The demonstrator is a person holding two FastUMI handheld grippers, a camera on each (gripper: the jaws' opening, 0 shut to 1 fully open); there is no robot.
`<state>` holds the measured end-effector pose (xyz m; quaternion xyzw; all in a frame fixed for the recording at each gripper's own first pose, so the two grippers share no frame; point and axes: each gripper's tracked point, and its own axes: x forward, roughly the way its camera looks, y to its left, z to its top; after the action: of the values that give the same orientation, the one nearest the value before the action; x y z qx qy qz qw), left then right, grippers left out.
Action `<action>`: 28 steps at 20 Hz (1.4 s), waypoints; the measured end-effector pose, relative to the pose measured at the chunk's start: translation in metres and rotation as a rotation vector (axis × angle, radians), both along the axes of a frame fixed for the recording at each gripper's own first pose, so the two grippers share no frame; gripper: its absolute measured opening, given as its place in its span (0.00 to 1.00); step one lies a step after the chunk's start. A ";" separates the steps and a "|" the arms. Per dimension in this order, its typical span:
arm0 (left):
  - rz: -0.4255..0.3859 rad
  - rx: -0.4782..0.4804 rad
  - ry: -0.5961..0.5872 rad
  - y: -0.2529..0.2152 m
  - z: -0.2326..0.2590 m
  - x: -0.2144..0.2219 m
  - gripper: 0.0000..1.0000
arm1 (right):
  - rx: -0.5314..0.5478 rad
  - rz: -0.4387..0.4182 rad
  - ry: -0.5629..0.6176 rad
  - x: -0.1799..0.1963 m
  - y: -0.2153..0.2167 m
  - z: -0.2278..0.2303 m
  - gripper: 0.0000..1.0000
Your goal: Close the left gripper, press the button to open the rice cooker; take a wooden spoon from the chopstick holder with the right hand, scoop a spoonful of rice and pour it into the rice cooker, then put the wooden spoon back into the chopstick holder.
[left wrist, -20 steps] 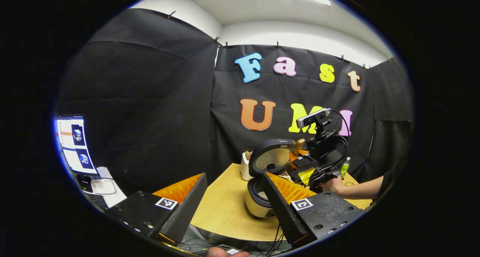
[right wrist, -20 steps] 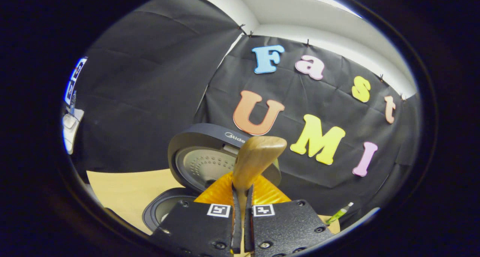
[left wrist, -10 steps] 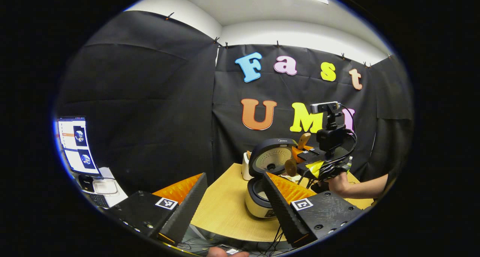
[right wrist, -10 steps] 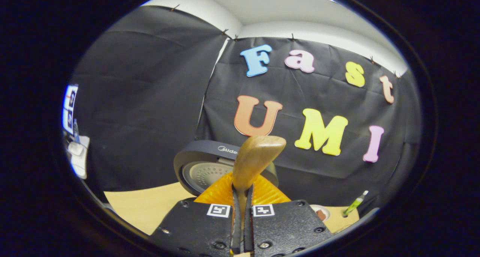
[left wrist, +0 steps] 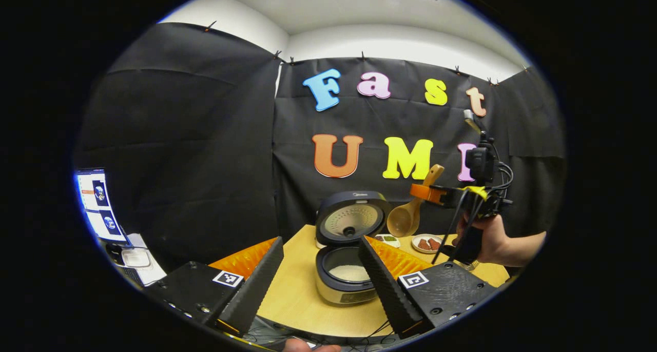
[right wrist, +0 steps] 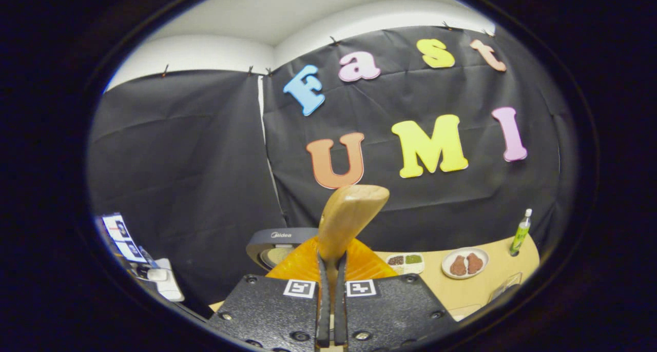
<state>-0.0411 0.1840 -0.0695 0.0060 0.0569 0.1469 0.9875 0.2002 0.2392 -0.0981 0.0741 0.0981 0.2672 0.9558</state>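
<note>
The rice cooker stands open on the wooden table, its lid raised, with white rice in the pot. My left gripper is open, with its fingers spread wide in front of the cooker and nothing between them. My right gripper hangs in the air up and to the right of the cooker, held by a hand. It is shut on the handle of the wooden spoon, whose bowl hangs down to the left. In the right gripper view the spoon handle sticks up from the shut right gripper.
A plate with brown pieces, a divided dish and a green bottle sit on the table right of the cooker lid. A monitor and desk items stand off to the left.
The right gripper has lifted the spoon up and to the right, away from the cooker's opening, and turned toward the right side of the table. The left gripper stays open.
</note>
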 end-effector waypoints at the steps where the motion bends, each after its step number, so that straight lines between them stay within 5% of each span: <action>1: -0.001 0.005 -0.002 -0.005 0.000 0.007 0.95 | 0.052 0.002 0.037 -0.001 -0.012 0.005 0.08; 4: -0.015 -0.001 -0.005 -0.021 -0.001 0.030 0.95 | 0.214 -0.033 0.136 0.009 -0.064 0.018 0.08; 8: -0.061 -0.045 -0.011 -0.053 -0.003 0.068 0.94 | 0.277 -0.174 0.173 0.031 -0.162 0.021 0.08; 17: -0.127 -0.051 0.031 -0.109 -0.021 0.130 0.95 | 0.163 -0.526 0.184 0.064 -0.371 -0.016 0.08; 23: -0.084 -0.015 0.071 -0.118 -0.032 0.153 0.95 | 0.055 -0.686 0.276 0.091 -0.445 -0.104 0.08; 28: -0.043 -0.014 0.083 -0.122 -0.033 0.156 0.95 | 0.018 -0.717 0.329 0.111 -0.463 -0.160 0.08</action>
<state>0.1145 0.0621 -0.1024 0.0063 0.0989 0.1250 0.9872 0.3110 -0.2242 -0.2584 0.1539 0.2155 -0.0983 0.9593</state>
